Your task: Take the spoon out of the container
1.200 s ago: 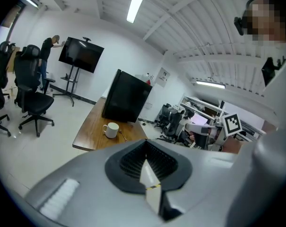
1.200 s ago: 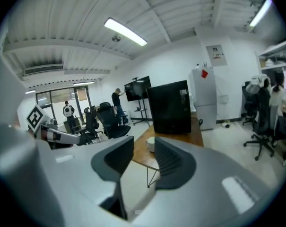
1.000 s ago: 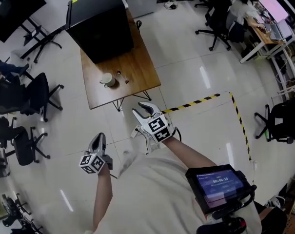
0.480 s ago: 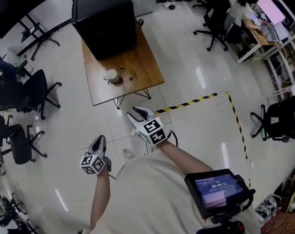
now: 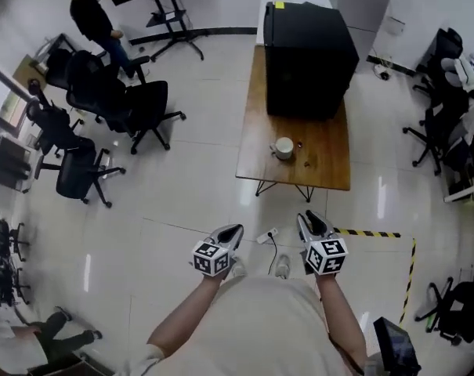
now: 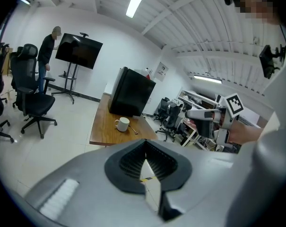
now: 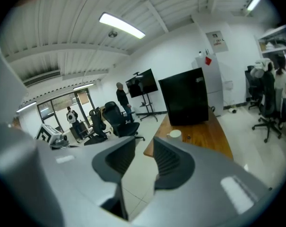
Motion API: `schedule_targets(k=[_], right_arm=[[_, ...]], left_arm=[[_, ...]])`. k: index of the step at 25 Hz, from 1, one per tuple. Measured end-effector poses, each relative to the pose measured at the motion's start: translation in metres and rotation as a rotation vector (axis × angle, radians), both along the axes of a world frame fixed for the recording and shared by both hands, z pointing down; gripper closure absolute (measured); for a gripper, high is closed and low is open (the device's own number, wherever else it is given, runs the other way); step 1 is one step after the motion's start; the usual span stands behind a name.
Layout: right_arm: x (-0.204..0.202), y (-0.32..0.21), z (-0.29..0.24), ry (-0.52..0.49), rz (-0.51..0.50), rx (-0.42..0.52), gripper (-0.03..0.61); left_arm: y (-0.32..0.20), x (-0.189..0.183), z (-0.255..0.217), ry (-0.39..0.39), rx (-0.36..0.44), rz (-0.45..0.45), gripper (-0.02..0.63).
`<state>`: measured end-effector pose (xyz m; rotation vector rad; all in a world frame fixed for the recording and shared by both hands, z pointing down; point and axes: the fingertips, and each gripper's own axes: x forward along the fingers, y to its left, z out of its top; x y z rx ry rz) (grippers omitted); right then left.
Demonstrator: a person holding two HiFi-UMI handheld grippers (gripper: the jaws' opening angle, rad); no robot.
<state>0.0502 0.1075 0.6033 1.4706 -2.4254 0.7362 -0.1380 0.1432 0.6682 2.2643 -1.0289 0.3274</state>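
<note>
The head view looks steeply down from above the person, with the left tool (image 5: 233,231) and right tool (image 5: 308,219) near its bottom edge and the table (image 5: 331,159) farther ahead. Each tool view sits just behind its own jaws and faces across the floor (image 5: 189,178) toward the table, well away. All three share the table, mug (image 5: 284,148) and black box (image 5: 307,57). Each tool view also catches the other tool at its edge.

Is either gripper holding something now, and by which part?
Nothing is held. The left gripper is shut, empty; the right gripper has just been closing, jaws apart, nothing between.
</note>
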Motion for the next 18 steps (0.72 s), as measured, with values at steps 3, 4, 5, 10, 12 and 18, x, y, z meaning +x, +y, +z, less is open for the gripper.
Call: schedule_targets(k=[3, 4, 5, 10, 12, 18], right_arm=[[-0.017, 0.001, 0.006, 0.007, 0.007, -0.022, 0.459], [-0.020, 0.001, 0.007, 0.010, 0.010, -0.026, 0.460], [-0.020, -0.001, 0.007, 0.016, 0.014, -0.025, 0.460], [-0.005, -0.007, 0.012, 0.029, 0.052, -0.023, 0.466], [0.002, -0.006, 0.017, 0.027, 0.071, -0.032, 0.471], [0.020, -0.004, 0.029, 0.023, 0.112, -0.054, 0.477]], left_arm=[[-0.003, -0.027, -0.003, -0.002, -0.005, -0.008, 0.624], [-0.004, -0.032, -0.005, -0.001, -0.004, -0.009, 0.624], [-0.006, -0.036, -0.007, 0.000, -0.002, -0.009, 0.624], [-0.011, -0.034, -0.005, -0.010, -0.006, 0.010, 0.624], [-0.009, -0.030, -0.003, -0.016, -0.010, 0.023, 0.624], [-0.015, -0.020, 0.001, -0.035, -0.014, 0.059, 0.624]])
